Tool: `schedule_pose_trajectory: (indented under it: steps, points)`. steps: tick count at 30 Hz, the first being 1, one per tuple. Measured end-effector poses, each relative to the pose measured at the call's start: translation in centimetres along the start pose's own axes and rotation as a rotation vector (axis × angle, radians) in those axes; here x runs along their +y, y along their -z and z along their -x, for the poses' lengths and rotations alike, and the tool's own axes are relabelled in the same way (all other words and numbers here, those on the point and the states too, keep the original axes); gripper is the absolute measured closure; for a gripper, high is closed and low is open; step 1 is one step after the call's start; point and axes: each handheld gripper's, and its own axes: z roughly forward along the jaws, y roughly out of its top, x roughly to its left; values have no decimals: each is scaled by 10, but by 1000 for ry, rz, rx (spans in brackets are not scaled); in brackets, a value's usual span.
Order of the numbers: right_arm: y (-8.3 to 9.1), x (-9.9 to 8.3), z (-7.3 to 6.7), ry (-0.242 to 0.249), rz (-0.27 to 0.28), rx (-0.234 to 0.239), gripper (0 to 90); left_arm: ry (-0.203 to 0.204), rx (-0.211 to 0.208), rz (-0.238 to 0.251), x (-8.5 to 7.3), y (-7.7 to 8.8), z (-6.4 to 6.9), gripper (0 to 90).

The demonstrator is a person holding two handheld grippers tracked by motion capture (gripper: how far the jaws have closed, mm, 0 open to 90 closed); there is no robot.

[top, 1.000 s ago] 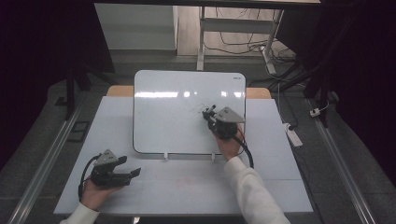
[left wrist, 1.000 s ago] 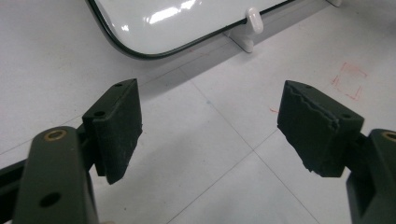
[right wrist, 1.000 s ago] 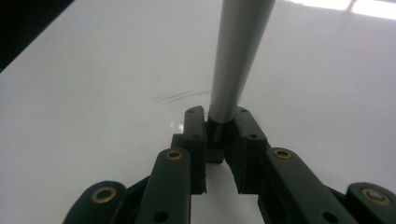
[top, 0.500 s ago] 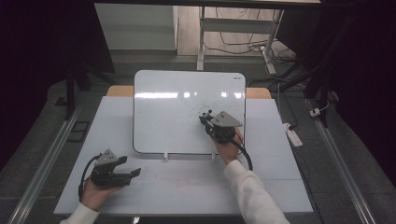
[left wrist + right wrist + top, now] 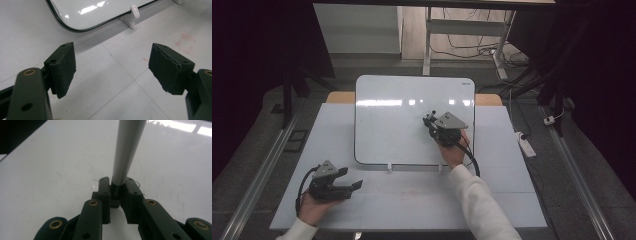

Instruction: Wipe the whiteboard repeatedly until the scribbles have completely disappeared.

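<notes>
Glossy white whiteboard [image 5: 402, 120] is propped at the back middle of the bench [image 5: 512, 200]. My right hand-held gripper [image 5: 432, 122] is clamped on a grey marker [image 5: 127, 147], over the board's right half and well inside its rounded dark edge. My left hand-held gripper [image 5: 354, 184] sits near the front left corner with its jaws wide apart and nothing between them, bare bench all round, just short of the board's bottom rim.
</notes>
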Motion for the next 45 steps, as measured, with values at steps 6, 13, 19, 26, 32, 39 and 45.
schedule_pose_trajectory:
  steps: [6, 13, 19, 26, 32, 39, 45]
  points:
    - [3, 6, 25, -111, 42, -117, 776, -2, -1, 3, 0, 1, 0, 226]
    - [-6, 0, -18, 26, -19, 43, 776, -3, -2, -1, 0, 0, 0, 226]
    - [-7, 14, 19, -71, 28, -70, 776, -3, 1, 2, 0, 1, 0, 226]
    - [-11, 11, 4, -24, 12, -5, 776, -2, 1, -2, 0, 0, 0, 226]
    - [-15, 13, 2, -93, 36, -35, 776, 1, 2, 1, 0, 0, 0, 226]
    - [-21, 10, -19, -44, 27, 3, 777, -3, 1, 2, 0, 1, 1, 226]
    - [-14, 10, -8, -71, 34, -50, 776, -1, 2, 4, 0, 1, -1, 226]
